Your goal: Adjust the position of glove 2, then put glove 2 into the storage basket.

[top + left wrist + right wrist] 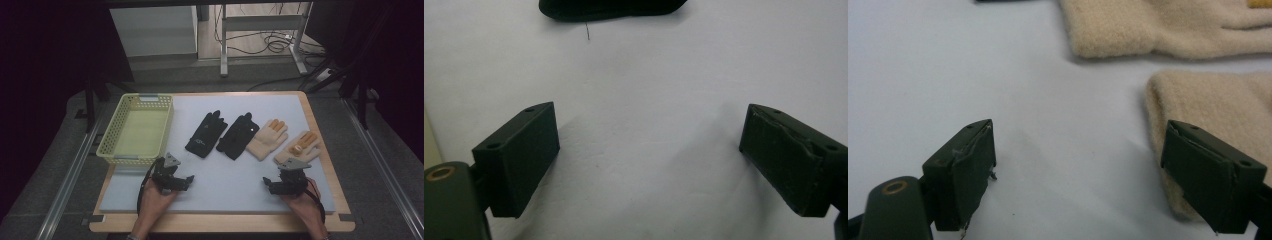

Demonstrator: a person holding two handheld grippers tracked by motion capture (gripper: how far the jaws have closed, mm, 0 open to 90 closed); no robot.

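Four gloves lie in a row across the middle of the counter (pixel 225 192), fingers pointing to the far side and cuffs toward the person: two black ones on the left, two cream ones on the right. The right gripper (pixel 280 184) sits just near of the rightmost cream glove (pixel 300 146), whose cuff is the nearest edge, so that glove lies straight ahead and slightly right of it, long axis running near to far. The left gripper (pixel 181 181) rests near the left black glove (pixel 206 132), which lies ahead and a little right of it, and the yellow basket (pixel 136 131) stands just to the left. Both grippers are spread wide with nothing between the jaws. The right gripper view shows what the high view cannot: the cream cuff (pixel 1208 107) already reaches just past its right jaw, with the second cream glove (pixel 1168 27) farther off. The left gripper view shows the black cuff (pixel 611 9) well ahead across bare counter.
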